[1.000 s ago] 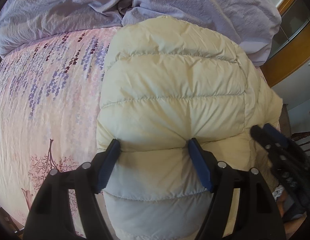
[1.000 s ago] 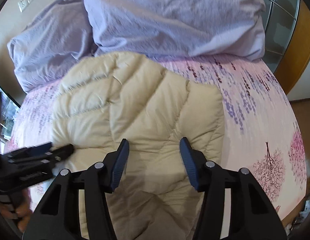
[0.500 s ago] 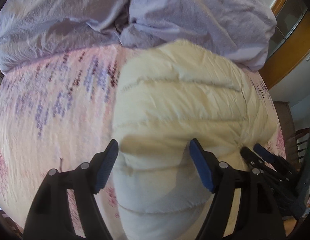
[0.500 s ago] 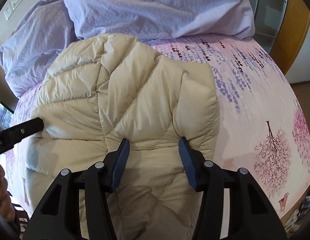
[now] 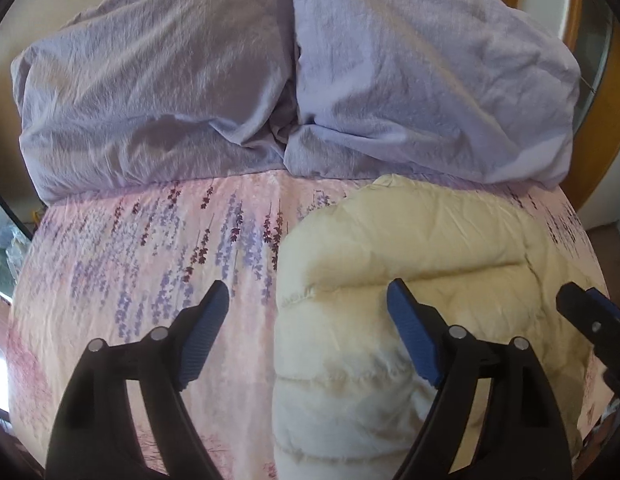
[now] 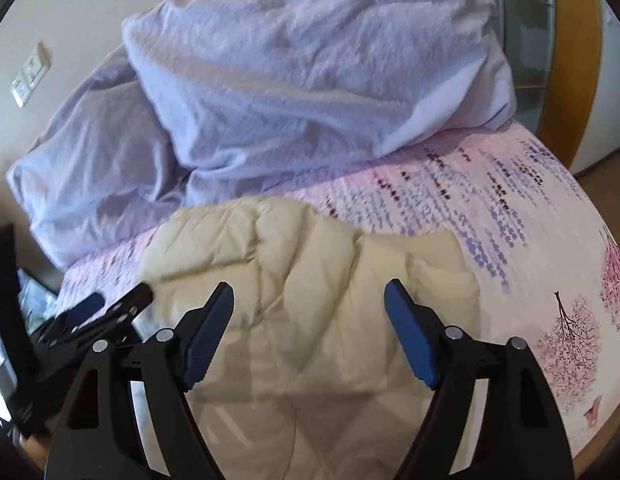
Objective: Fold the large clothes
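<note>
On the bed [image 5: 110, 280] the folded jacket [image 5: 390, 280] lies free; my left claw [image 5: 308, 300] and right claw [image 6: 309, 300] have just spread, gripping nothing.

One cream quilted puffer jacket [image 5: 410, 272] lies on the bed [image 5: 110, 280], which wears one pink sheet printed with purple flower sprays. Beyond the jacket, at the far end of the bed, sit two lavender bundles of bedding: one [image 5: 150, 92] to the left and one [image 5: 430, 72] to the right, touching each other. Two grippers are counted, the left gripper [image 5: 308, 312] and the right gripper [image 6: 309, 312], each with two blue-padded fingers. One wall switch plate [image 6: 30, 78] shows on the wall beyond the bedding.
</note>
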Available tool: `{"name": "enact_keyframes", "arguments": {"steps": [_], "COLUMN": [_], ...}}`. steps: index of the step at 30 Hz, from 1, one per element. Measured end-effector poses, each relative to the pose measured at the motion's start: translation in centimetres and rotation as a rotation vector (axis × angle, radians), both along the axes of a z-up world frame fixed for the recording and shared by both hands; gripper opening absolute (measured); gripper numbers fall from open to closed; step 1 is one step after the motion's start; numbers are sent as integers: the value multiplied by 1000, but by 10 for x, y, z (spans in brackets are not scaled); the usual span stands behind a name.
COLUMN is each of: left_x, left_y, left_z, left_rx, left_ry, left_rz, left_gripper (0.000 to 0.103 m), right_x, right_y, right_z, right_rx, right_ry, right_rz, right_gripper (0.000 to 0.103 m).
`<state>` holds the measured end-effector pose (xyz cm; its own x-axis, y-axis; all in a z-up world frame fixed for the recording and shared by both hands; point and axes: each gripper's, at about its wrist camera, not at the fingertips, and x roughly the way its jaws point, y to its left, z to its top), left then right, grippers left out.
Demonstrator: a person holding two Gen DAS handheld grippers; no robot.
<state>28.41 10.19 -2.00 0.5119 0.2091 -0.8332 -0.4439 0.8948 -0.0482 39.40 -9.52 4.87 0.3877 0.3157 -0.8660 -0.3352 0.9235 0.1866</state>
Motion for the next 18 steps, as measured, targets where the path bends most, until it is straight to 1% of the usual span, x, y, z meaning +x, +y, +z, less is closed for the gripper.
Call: {"name": "enact_keyframes", "arguments": {"steps": [3,7,12,18], "left_x": [5,10,18,23], "left_y": [0,-12,-30,-36], "left_z": [-7,-13,-21,-34], "left_rx": [-25,-26,-6,-28], "left_ry": [0,-5,-1,16], "left_rz": [16,-13,-53,-63], "left_gripper": [82,84,86,92], "right_x": [3,-1,-1,1], "right_y": [-4,-16,-27,-35], "right_z": [-18,-37,-46,-55], "right_rx": [-47,-114,-129,-145], "right_ry": [-17,-38,-47,-52], "right_rz": [-36,-50,-67,-78], "right_gripper": [79,79,80,82]}}
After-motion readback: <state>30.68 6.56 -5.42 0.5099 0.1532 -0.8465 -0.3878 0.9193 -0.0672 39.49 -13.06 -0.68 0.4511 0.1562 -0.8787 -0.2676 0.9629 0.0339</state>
